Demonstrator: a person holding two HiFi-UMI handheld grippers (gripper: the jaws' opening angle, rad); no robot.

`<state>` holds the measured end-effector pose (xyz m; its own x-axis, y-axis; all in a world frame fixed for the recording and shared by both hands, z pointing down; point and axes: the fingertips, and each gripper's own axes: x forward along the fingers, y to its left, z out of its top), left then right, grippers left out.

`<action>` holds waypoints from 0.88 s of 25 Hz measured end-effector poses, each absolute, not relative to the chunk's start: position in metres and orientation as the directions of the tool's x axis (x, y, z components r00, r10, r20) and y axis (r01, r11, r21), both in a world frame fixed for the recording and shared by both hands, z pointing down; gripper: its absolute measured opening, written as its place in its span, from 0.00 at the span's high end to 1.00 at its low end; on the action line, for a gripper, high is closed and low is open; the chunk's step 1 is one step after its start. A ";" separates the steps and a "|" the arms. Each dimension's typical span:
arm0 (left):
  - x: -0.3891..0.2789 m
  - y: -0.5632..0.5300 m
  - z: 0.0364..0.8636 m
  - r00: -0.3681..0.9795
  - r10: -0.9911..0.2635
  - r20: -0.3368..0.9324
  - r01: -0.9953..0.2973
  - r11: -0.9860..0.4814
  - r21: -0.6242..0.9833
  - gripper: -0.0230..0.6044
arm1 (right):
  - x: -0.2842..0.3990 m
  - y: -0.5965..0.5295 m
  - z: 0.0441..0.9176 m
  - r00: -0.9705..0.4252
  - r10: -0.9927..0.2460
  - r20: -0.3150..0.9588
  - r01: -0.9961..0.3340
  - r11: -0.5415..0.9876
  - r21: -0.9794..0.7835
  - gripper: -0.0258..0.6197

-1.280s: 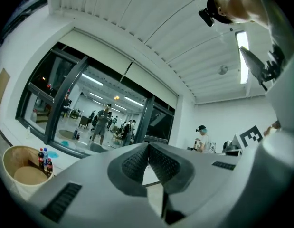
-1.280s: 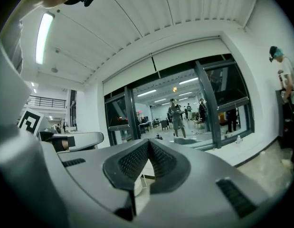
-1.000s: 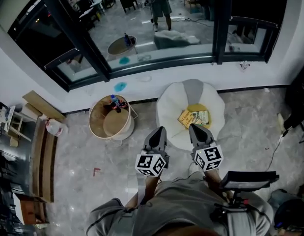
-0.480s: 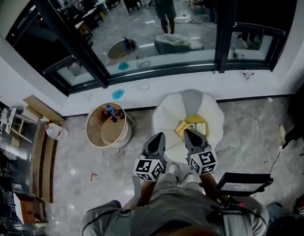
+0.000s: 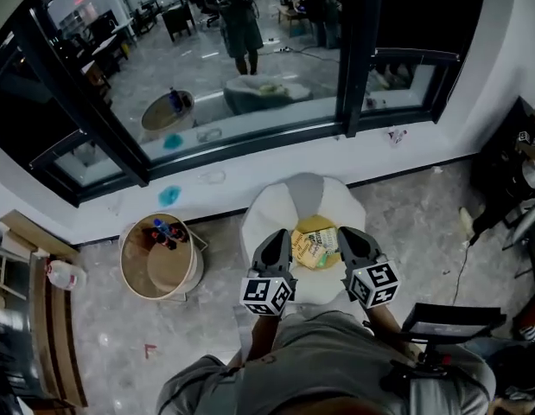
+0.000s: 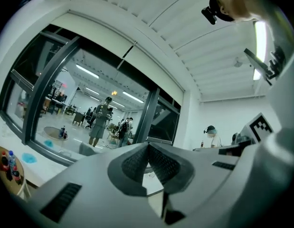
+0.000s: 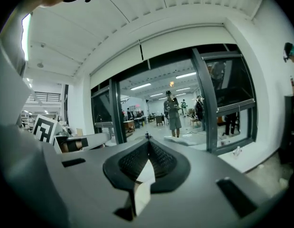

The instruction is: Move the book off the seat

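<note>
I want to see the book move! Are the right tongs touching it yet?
Apart. The right gripper view shows the right tongs shut on nothing, pointing at the window; in the head view the book lies on the seat.

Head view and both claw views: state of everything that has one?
left claw: shut, empty
right claw: shut, empty
book: lying on the yellow cushion, untouched
yellow cushion: on the white seat, under the book
bottles: standing on the round table
</note>
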<state>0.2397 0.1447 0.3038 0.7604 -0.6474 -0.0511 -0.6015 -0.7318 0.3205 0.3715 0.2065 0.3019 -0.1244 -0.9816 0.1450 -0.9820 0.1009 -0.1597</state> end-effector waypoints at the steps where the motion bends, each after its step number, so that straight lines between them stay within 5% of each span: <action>1: 0.239 0.140 0.304 0.768 -0.638 -0.064 -0.587 -0.740 0.327 0.94 | 0.372 0.204 0.297 -0.115 -0.981 0.156 -0.984 0.091 -0.150 0.94; 9: 0.234 0.136 0.322 0.854 -0.520 -0.034 -0.507 -0.844 0.174 0.94 | 0.370 0.199 0.276 -0.090 -0.968 0.233 -0.995 0.078 -0.060 0.94; 12: 0.235 0.125 0.321 0.830 -0.558 -0.016 -0.538 -0.808 0.240 0.94 | 0.379 0.186 0.281 -0.092 -0.971 0.223 -0.994 0.077 -0.073 0.94; 17: 0.224 0.104 0.267 0.738 -0.665 -0.118 -0.597 -0.724 0.346 0.94 | 0.380 0.162 0.265 -0.087 -0.989 0.123 -0.995 0.081 -0.050 0.94; 22: 0.231 0.095 0.233 0.721 -0.669 -0.178 -0.616 -0.737 0.277 0.94 | 0.385 0.153 0.244 -0.075 -0.997 0.012 -0.997 0.075 -0.019 0.94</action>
